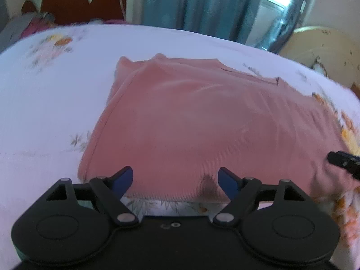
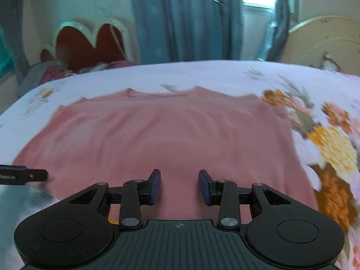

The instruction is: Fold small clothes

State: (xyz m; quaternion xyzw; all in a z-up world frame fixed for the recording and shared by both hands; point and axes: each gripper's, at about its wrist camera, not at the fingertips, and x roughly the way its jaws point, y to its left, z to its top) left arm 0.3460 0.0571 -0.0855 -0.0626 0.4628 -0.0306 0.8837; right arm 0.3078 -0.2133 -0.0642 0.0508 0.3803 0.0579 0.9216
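A pink shirt [image 1: 191, 123] [image 2: 157, 135] lies spread flat on a white floral bedsheet [image 1: 45, 112] [image 2: 225, 76], its neckline at the far side. My left gripper [image 1: 175, 175] hovers over the near hem with its blue pads wide apart and nothing pinched between them. My right gripper [image 2: 180, 180] stands over the near part of the shirt, its pads apart with a clear gap and no fabric in it. The right gripper's tip [image 1: 344, 162] shows at the right edge of the left wrist view. At the left edge of the right wrist view, the left gripper's finger [image 2: 22, 175] shows.
A red and cream headboard [image 1: 78, 2] [image 2: 90, 45] stands at the far left, with a heap of clothes [image 2: 45, 72] in front of it. Blue curtains [image 1: 202, 4] [image 2: 180, 22] hang behind the bed. A cream rounded board [image 1: 326, 47] [image 2: 326, 42] rises at the far right.
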